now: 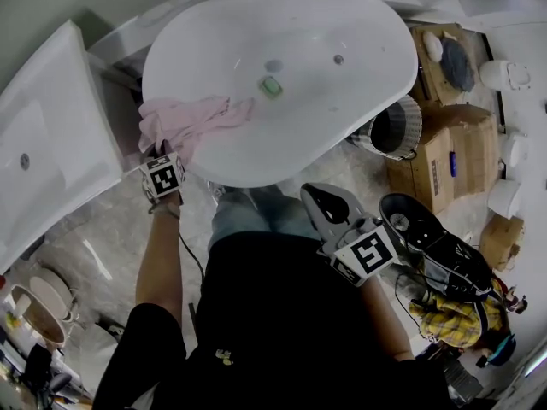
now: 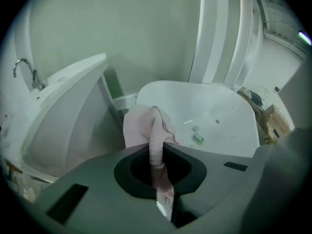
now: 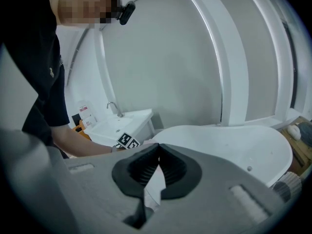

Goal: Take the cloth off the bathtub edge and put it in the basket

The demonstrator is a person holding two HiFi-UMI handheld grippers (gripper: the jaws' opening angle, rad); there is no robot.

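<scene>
A pink cloth (image 1: 192,118) lies bunched over the near left rim of the white bathtub (image 1: 256,176). My left gripper (image 1: 164,154) is at that rim, shut on a fold of the cloth. In the left gripper view the cloth (image 2: 144,126) runs as a pinched strip between the jaws of the left gripper (image 2: 157,149), with the tub (image 2: 219,106) behind. My right gripper (image 1: 322,195) hovers in front of the tub, above the person's legs, shut on nothing; its closed jaw tips (image 3: 158,147) point toward the tub (image 3: 229,140). The woven basket (image 1: 397,126) stands on the floor right of the tub.
A white washbasin unit (image 1: 43,143) stands close on the left. Cardboard boxes (image 1: 444,152) sit right of the basket, and a black bag with gear (image 1: 427,237) lies on the floor at lower right. A green object (image 1: 271,85) lies inside the tub near the drain.
</scene>
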